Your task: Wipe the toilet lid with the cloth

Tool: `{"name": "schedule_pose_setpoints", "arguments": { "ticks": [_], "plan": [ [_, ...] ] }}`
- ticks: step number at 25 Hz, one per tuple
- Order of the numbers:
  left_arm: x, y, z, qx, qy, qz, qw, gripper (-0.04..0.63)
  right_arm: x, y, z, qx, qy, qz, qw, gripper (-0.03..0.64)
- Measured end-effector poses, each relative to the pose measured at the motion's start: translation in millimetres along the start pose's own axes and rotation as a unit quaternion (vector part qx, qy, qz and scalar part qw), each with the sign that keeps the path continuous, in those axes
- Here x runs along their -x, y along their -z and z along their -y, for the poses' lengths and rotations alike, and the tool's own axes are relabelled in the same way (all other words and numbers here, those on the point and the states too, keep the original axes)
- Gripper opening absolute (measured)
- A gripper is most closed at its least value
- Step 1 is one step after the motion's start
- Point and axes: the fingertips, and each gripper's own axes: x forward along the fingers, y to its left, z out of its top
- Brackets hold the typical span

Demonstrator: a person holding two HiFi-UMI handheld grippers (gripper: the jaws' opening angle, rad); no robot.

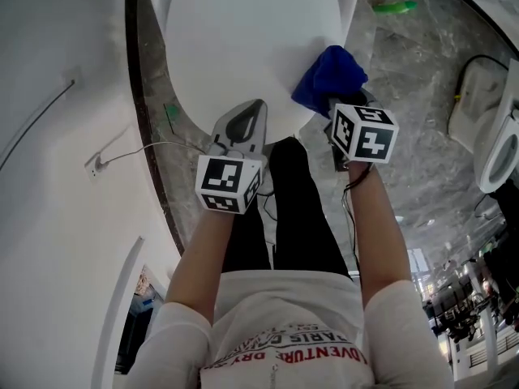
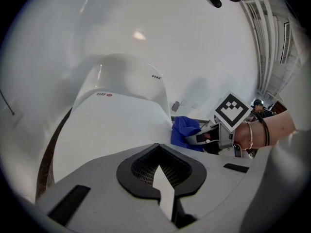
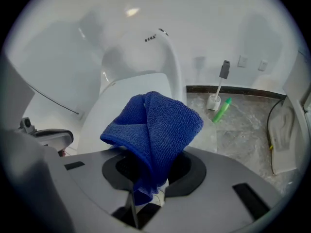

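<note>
The cloth (image 3: 153, 125), a blue bunched towel, is pinched at its lower folds by the right gripper (image 3: 150, 188), whose jaws are clamped on it; most of it stands up loose past the jaw tips; in the head view the cloth (image 1: 328, 78) lies over the near right rim of the toilet lid (image 1: 243, 39), ahead of the gripper, though whether it presses on the lid I cannot tell; the lid itself is down, white and smooth, and spreads ahead of and to the left of this gripper; the left gripper (image 2: 163, 178) has its jaws together on nothing and hovers over the lid's near edge, just left of the right one

The step in hand looks like the start of the wipe; to do it well, I would tilt the right gripper so that the loose bulk of the cloth, not the hard jaw tips, meets the lid; the wad should flatten against the surface under light, even pressure; then sweep away from the gripper's present spot toward the far left in overlapping passes, following the lid's curve; the grip is low on the cloth, so a hard drag could pull it free; the left gripper should stay out of the sweep's path; off to the right of the right gripper, on the stone floor, a green bottle (image 3: 221, 109) and a toilet brush (image 3: 217, 89) stand well apart from the work
</note>
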Motion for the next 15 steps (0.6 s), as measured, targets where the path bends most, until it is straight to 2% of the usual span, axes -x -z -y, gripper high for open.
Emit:
{"name": "schedule_pose_setpoints", "arguments": {
  "ticks": [6, 9, 12, 15],
  "plan": [
    [-7.5, 19.2, 26.2, -0.002, 0.004, -0.012, 0.9999, 0.006, 6.8, 21.0, 48.9, -0.027, 0.037, -0.014, 0.999, 0.087],
    [-6.3, 24.7, 34.7, -0.004, 0.015, -0.015, 0.9998, 0.006, 18.3, 26.4, 58.2, -0.055, 0.048, 0.0, 0.997, 0.087],
    [-0.8, 20.3, 38.5, -0.011, 0.024, -0.005, 0.9996, 0.006, 37.9, 21.8, 48.7, -0.071, 0.043, 0.03, 0.996, 0.087],
    [13.9, 21.6, 27.0, -0.003, 0.022, 0.008, 0.9997, 0.006, 53.7, 12.4, 13.9, -0.049, 0.028, 0.053, 0.997, 0.087]
  ]
}}
